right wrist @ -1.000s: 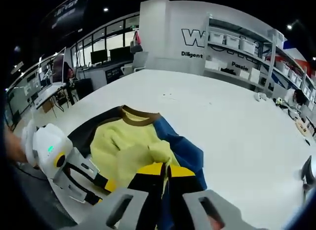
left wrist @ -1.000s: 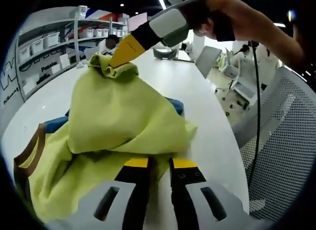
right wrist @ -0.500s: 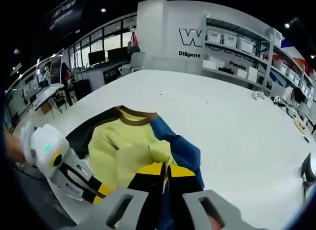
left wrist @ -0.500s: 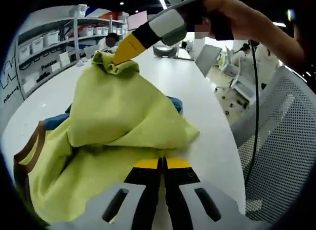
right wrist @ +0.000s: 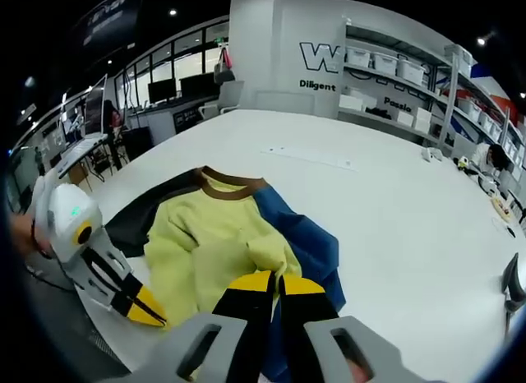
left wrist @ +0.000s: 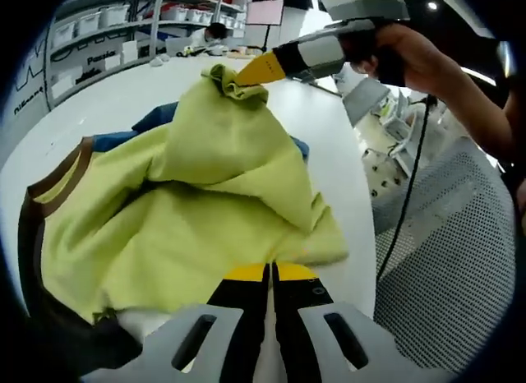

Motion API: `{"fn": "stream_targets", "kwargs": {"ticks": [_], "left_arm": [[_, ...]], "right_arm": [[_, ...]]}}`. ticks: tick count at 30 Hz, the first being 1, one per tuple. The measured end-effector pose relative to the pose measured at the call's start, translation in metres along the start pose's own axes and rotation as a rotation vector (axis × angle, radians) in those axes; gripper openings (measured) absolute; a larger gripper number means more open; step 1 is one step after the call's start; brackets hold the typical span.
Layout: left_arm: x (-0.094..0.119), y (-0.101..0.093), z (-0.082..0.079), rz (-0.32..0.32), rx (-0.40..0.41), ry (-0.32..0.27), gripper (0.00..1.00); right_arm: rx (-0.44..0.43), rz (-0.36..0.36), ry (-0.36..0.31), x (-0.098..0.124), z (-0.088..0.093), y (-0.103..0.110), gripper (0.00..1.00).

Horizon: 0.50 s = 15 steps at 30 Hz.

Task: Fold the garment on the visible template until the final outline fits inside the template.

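Brightness: both views are well lit, even and white in tone.
Light source: small round ceiling lights (right wrist: 172,16) show overhead against a dark ceiling.
Glare: the white counter (right wrist: 394,194) is bright, close to washed out in the right gripper view.
Shadows: soft; the garment (left wrist: 205,210) shows gentle shading in its folds.
Distortion: strong fisheye bending; the shelves (right wrist: 411,79) curve near the edges.
Focus: near cloth is sharp; the far background is softer.

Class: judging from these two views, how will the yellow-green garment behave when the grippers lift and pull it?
The garment is probably floppy: it drapes in a peak from the right gripper. Likely light, as one pinch lifts it. It may slide on the smooth table.
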<state>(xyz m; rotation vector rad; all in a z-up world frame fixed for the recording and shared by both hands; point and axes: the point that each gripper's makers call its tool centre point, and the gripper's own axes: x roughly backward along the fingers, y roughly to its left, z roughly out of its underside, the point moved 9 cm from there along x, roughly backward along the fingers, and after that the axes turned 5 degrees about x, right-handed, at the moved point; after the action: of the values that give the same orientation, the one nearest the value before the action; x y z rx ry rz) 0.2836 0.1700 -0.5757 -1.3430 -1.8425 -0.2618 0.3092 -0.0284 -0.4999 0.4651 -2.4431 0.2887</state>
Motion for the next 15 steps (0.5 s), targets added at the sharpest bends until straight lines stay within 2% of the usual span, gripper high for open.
{"fn": "stream_targets", "kwargs": {"ticks": [8,15], "left_arm": [[0.021,0.004,0.016,-0.032,0.086,0.049,0.00],[0.037,0.009,0.030,-0.066,0.131,0.051,0.00]], "right_arm": [[-0.017,-0.014,0.040,0.002,0.014,0.005,0.00],[-0.026,-0.041,0.065,0.004,0.024,0.012,0.00]]}}
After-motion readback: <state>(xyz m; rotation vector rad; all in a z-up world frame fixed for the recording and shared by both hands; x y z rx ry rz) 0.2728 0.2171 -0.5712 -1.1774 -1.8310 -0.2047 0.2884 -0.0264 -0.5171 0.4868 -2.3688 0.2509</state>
